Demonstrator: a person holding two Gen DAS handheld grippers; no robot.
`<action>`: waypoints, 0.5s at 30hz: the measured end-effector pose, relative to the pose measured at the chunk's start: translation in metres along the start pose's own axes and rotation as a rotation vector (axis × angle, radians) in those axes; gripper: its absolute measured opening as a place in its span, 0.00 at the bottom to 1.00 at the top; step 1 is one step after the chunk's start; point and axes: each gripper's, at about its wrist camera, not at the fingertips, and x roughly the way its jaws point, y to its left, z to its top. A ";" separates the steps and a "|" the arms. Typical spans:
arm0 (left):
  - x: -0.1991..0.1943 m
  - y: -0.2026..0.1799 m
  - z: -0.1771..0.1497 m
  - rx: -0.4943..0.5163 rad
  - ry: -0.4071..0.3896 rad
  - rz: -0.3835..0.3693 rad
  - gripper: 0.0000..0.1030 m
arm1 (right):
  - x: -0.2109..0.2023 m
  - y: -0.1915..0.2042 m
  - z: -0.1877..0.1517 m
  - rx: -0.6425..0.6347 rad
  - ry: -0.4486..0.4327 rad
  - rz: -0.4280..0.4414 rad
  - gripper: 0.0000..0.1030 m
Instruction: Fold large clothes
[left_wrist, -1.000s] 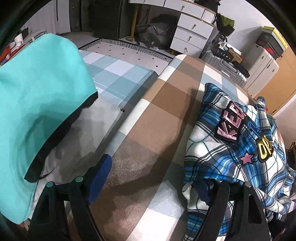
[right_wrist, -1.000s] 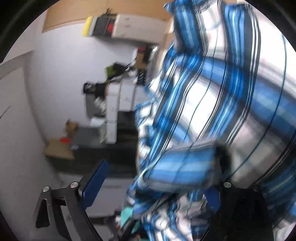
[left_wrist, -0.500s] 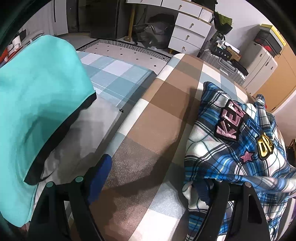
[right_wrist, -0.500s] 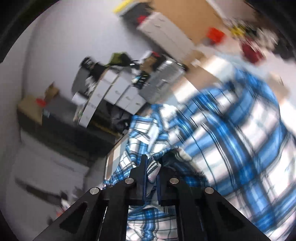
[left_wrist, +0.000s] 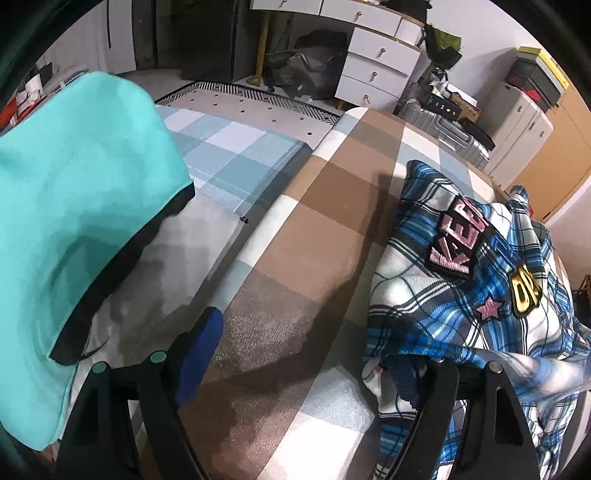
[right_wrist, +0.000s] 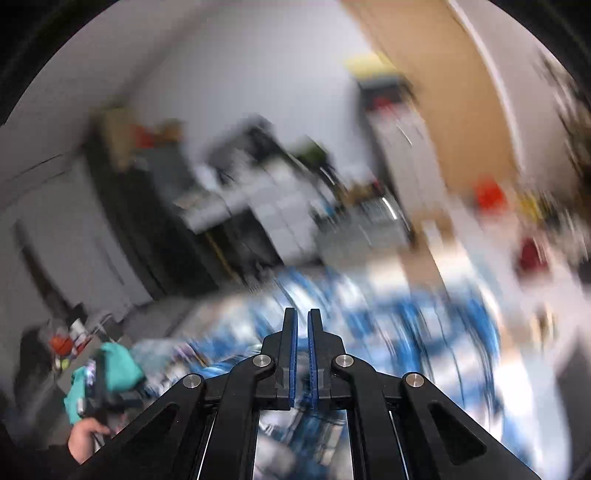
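Observation:
A blue and white plaid shirt (left_wrist: 461, 295) with sewn patches lies bunched on the checked cover (left_wrist: 314, 240). My left gripper (left_wrist: 303, 354) hangs open above the cover. Its left finger (left_wrist: 199, 343) is bare, and the shirt's near edge drapes over its right finger (left_wrist: 406, 376). In the blurred right wrist view my right gripper (right_wrist: 301, 317) is shut, with a strip of the plaid shirt (right_wrist: 424, 332) pinched low between its pads. The rest of the shirt spreads below and beyond it. One fold of the shirt at the lower right of the left wrist view is smeared with motion.
A teal cloth (left_wrist: 74, 184) with a dark lining hangs close on the left, over grey fabric (left_wrist: 177, 266). A hand (right_wrist: 85, 439) holds the other gripper beside the teal cloth (right_wrist: 110, 369). White drawers (left_wrist: 376, 62), a suitcase (left_wrist: 443, 125) and a patterned rug (left_wrist: 258, 103) stand beyond.
My right gripper closed on the plaid shirt, rolled upright and rose with the cloth. A fold of the shirt lifted across my left gripper's right finger. The left gripper stayed still.

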 end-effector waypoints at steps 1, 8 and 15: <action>-0.001 0.000 0.000 0.000 0.001 -0.003 0.78 | 0.003 -0.012 -0.012 0.048 0.033 -0.012 0.05; -0.014 0.003 -0.002 0.045 0.024 -0.039 0.78 | 0.008 0.004 0.008 0.246 0.068 0.117 0.06; -0.028 -0.003 -0.008 0.124 0.018 -0.052 0.78 | 0.086 0.033 -0.003 0.310 0.422 0.030 0.07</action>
